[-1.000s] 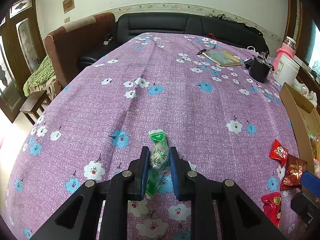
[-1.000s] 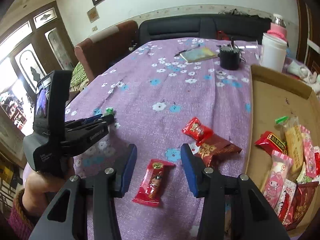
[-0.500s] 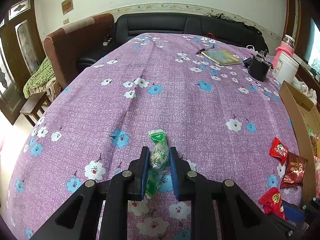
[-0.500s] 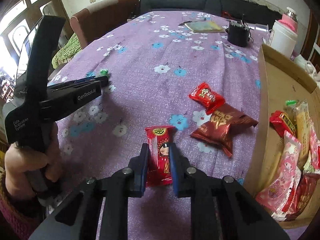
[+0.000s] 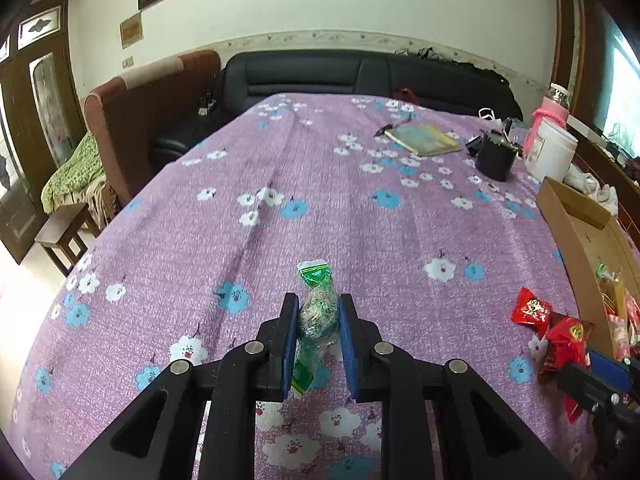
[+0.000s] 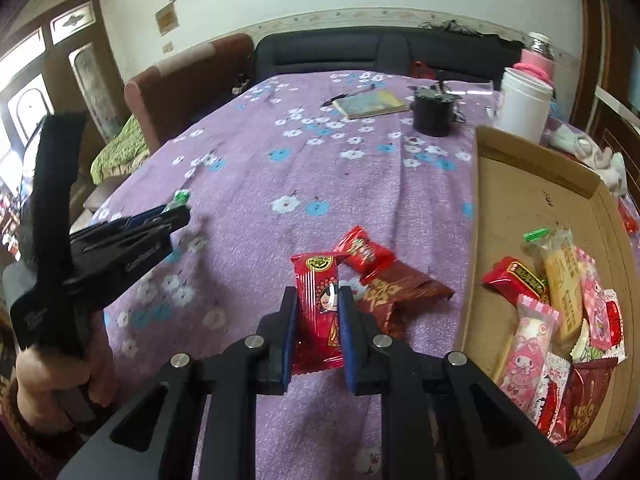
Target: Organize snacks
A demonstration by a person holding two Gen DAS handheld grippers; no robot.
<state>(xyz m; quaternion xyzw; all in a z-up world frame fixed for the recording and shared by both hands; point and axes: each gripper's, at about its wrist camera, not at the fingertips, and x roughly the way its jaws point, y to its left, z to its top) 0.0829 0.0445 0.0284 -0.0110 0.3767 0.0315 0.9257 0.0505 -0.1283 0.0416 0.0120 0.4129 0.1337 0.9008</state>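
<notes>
Holding a small green crinkled plastic snack packet (image 5: 316, 312) between the blue pads of the left tool (image 5: 318, 334), at lower centre of the left wrist view, packet upright with its sealed top poking above the pads. Pinching a long red foil snack bar with a cartoon face (image 6: 320, 310) in the right tool (image 6: 318, 330), lower centre of the right wrist view, jaws narrowed onto its sides, top end standing free above them.

Both packets apparently lifted off the purple flowered cloth surface (image 5: 360, 232), though contact at their lower ends not quite readable. Lying just beyond the right tool: a small bright red wrapped candy (image 6: 362, 250) and a dark red-brown foil pouch (image 6: 400, 290), touching each other. Sitting at the right of the frame: the shallow brown cardboard tray (image 6: 520, 184), its near half already crowded with packets, its far half bare.

Likely step in hand: carrying both packets to the tray. Worth doing well by:
- keeping the squeeze steady but light, the green packet looking soft and crushable
- lifting clear over the tray's raised rim rather than dragging across it
- passing above the two loose red packets, not through them
- aiming for bare cardboard, opening only once low
- taking turns at the tray, avoiding a clash of tools
</notes>
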